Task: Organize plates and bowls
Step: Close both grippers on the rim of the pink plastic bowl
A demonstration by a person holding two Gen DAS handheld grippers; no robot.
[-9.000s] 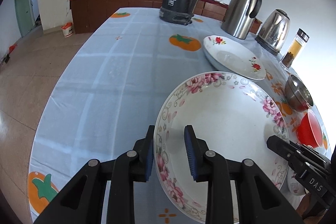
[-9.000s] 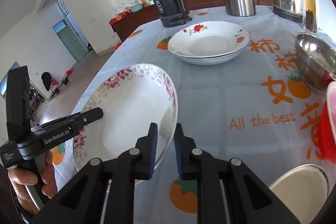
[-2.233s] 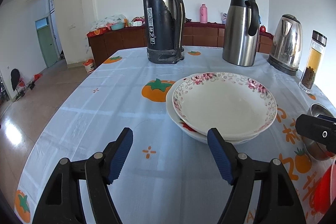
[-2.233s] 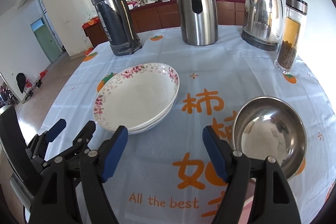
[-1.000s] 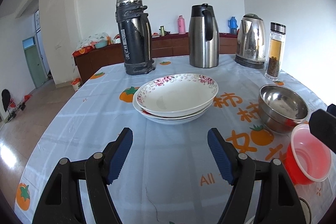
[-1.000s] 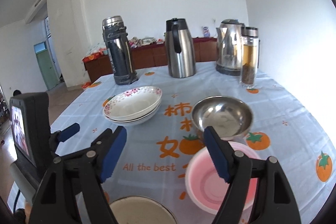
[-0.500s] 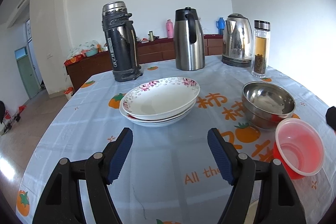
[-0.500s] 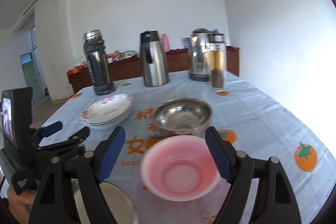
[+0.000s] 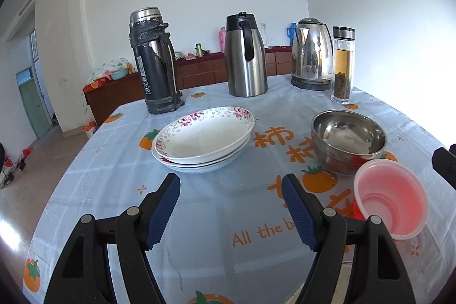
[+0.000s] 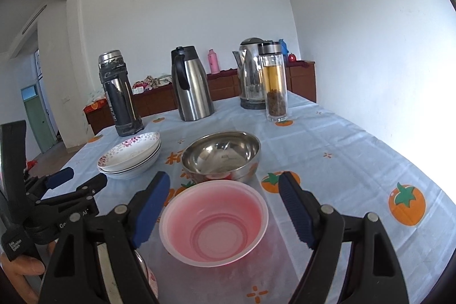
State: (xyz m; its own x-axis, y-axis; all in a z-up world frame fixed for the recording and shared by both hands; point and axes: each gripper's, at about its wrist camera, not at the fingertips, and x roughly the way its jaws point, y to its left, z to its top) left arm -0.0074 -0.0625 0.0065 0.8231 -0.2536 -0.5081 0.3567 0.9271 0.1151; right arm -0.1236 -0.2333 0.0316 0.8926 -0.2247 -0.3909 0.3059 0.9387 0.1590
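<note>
Now the left gripper (image 9: 230, 207) is seen low in the left wrist view, jaws spread wide and nothing held between the blue pads (image 9: 162, 210). Above it, at centre frame, the floral plate (image 9: 205, 134) is stacked on a second plate (image 9: 199, 164) on the tablecloth (image 9: 114, 170). To the right of the stack, the steel bowl (image 9: 349, 140) is placed, and just below it the pink plastic bowl (image 9: 392, 204) is found at the right edge, touching or nearly touching the steel one.

Over in the right wrist view, the right gripper (image 10: 223, 208) is likewise held wide open, and the pink plastic bowl (image 10: 213, 221) is framed between its fingers, no pad being seen in contact with the rim. Directly above it, the steel bowl (image 10: 221, 154) is seen at centre, with the stacked plates (image 10: 129, 157) to its left. The left gripper (image 10: 74, 180) is glimpsed at the left edge.

Along the upper middle of both views, a black flask (image 9: 154, 64), a steel jug (image 9: 246, 56), a kettle (image 9: 312, 53) and a tea bottle (image 9: 343, 66) are lined up.
</note>
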